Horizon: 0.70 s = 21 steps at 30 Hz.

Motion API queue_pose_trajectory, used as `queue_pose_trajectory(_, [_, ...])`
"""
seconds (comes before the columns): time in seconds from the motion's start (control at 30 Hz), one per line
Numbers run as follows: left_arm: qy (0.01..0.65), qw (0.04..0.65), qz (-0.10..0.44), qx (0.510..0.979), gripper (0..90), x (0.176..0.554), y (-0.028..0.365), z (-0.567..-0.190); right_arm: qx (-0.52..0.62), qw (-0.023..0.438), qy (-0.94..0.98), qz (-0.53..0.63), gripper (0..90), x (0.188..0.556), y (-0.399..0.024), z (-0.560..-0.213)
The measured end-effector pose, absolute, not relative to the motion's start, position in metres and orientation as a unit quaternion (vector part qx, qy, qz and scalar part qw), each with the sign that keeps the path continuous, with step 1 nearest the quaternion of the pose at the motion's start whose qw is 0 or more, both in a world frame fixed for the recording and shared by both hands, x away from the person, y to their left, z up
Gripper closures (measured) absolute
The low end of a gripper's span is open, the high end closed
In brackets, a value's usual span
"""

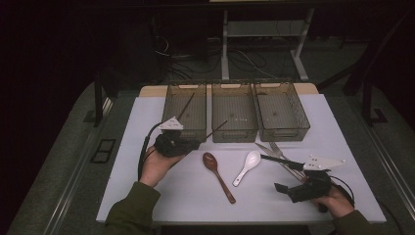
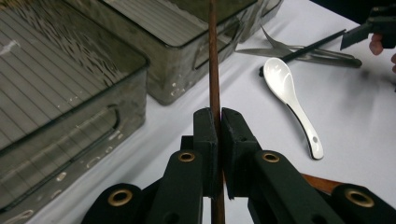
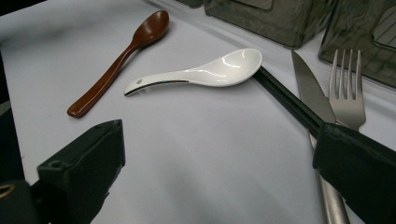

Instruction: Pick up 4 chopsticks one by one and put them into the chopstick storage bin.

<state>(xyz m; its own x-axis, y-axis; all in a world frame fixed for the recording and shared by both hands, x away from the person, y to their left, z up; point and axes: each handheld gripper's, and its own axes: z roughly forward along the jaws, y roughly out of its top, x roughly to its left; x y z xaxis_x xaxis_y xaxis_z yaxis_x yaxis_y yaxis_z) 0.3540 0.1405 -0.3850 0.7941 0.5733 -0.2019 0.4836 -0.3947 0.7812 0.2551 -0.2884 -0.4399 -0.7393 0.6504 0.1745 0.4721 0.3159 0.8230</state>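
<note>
My left gripper [image 1: 195,143] is shut on a thin brown chopstick [image 1: 215,129], seen up close in the left gripper view [image 2: 215,70], where the stick rises between the two pressed pads in front of the left bin [image 2: 70,93] and the middle bin [image 1: 234,117]. The left bin [image 1: 186,110] holds another brown chopstick [image 1: 186,105]. My right gripper [image 1: 292,177] stands open near the table's front right; in its own view [image 3: 222,140] a black chopstick [image 3: 285,98] runs under its right jaw.
On the white table [image 1: 161,196] lie a brown wooden spoon [image 1: 218,176], a white spoon [image 1: 247,167], a knife [image 3: 310,93] and a fork [image 3: 348,98]. A third bin [image 1: 281,115] stands at the back right.
</note>
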Motion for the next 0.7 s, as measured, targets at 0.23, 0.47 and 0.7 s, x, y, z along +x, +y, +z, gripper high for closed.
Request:
queue_pose_trajectory(0.23, [0.32, 0.45, 0.059, 0.832, 83.8, 0.366, 0.143, -0.378, 0.35, 0.096, 0.805, 0.47, 2.0, 0.255, -0.289, -0.44])
queue_pose_trajectory(0.47, [0.325, 0.449, 0.072, 0.829, 83.9, 0.381, 0.146, -0.364, 0.352, 0.096, 0.804, 0.47, 2.0, 0.256, -0.289, -0.44])
queue_pose_trajectory(0.7, [0.332, 0.443, 0.087, 0.828, 83.9, 0.401, 0.148, -0.356, 0.352, 0.096, 0.804, 0.469, 2.0, 0.255, -0.289, -0.44])
